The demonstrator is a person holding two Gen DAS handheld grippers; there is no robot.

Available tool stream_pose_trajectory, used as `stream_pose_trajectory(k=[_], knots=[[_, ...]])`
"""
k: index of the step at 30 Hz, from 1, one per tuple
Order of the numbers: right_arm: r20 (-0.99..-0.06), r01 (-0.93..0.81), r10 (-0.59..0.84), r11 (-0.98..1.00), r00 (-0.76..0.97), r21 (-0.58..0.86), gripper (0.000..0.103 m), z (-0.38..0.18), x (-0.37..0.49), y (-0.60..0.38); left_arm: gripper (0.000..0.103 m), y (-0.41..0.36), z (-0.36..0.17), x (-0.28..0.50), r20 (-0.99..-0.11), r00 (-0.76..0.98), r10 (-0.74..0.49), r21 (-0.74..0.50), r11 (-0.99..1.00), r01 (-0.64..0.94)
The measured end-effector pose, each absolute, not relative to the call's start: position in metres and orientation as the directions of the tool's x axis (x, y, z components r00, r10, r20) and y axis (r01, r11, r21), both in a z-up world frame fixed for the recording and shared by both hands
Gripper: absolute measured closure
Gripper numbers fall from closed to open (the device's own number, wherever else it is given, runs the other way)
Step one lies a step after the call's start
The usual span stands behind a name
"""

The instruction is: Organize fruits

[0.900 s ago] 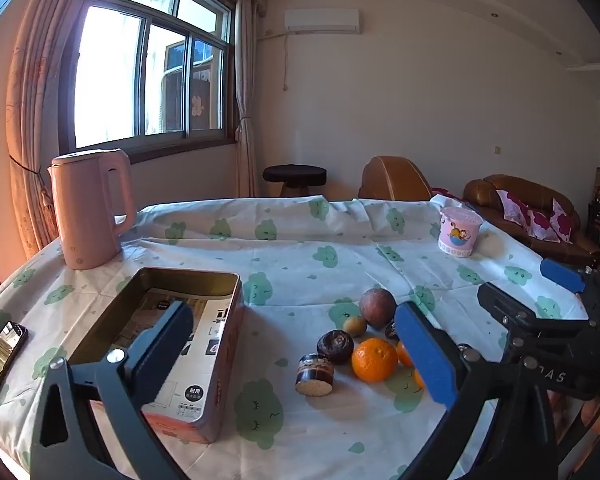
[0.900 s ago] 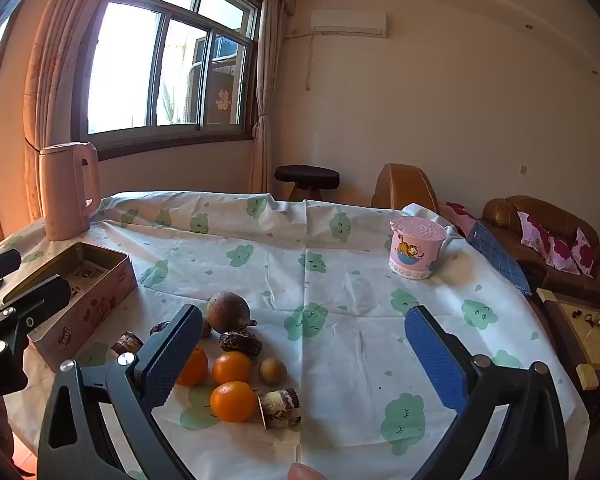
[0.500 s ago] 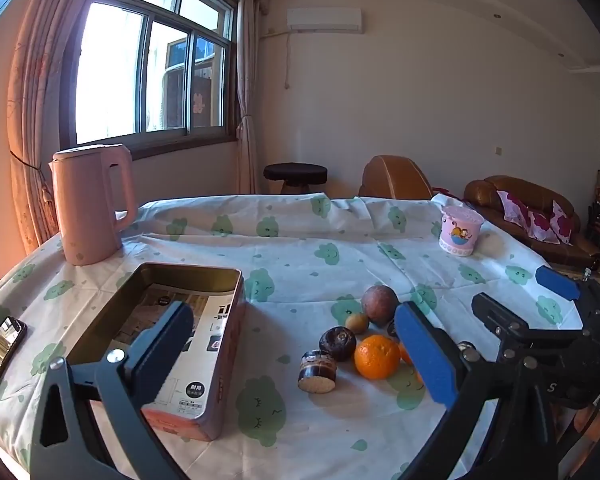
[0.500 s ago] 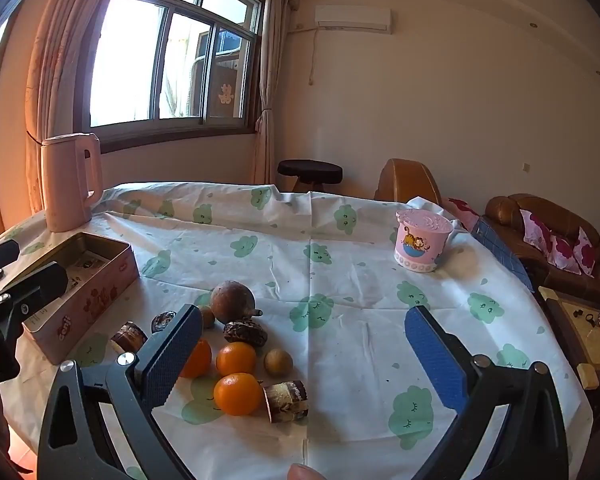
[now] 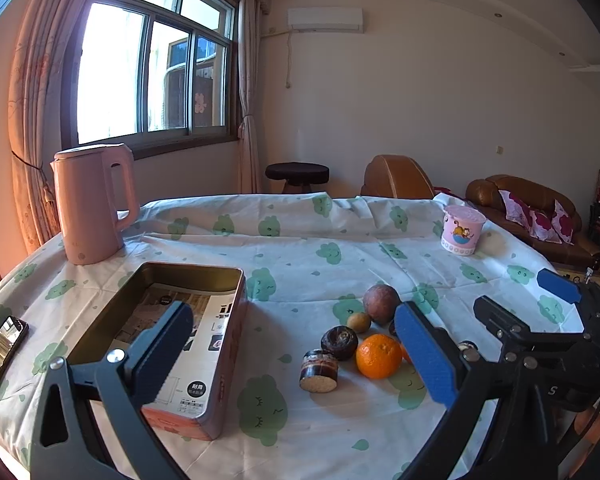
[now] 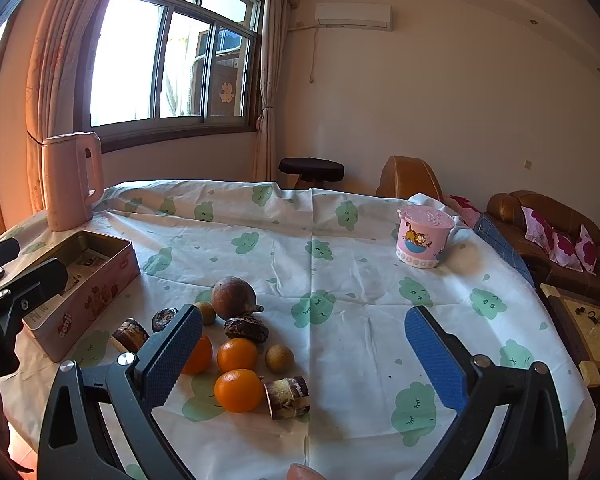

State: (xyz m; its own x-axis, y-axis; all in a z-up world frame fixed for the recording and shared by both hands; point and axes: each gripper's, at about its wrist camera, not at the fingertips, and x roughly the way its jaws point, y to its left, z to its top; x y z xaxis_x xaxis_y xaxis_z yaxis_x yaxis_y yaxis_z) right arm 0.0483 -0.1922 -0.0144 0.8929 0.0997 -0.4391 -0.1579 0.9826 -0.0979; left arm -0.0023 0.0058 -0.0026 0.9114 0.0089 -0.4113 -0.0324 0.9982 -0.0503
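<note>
Hovering wide-open and empty, left gripper (image 5: 292,354) and right gripper (image 6: 304,356) face loose oranges (image 6: 238,390); nothing boxed yet, so next: grasp one for the tin (image 5: 236,304).

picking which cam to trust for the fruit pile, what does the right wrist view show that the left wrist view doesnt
Only the right wrist view shows three round oranges and a second cut brown cane piece in full. Only the left wrist view shows the black phone at the table edge. Both show the open rectangular metal tin, tall pink kettle, pink cartoon cup and large brown round fruit.
</note>
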Motion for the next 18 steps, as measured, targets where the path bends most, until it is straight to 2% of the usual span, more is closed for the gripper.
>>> stream_pose_trajectory(k=[18], knots=[[-0.438,-0.161,0.103,0.982,0.893,-0.096,0.001,-0.0146,0.0483,-0.1928,0.000,0.0073,-0.0031,0.0006,-0.412,0.911,0.016,-0.048,0.998,-0.039]])
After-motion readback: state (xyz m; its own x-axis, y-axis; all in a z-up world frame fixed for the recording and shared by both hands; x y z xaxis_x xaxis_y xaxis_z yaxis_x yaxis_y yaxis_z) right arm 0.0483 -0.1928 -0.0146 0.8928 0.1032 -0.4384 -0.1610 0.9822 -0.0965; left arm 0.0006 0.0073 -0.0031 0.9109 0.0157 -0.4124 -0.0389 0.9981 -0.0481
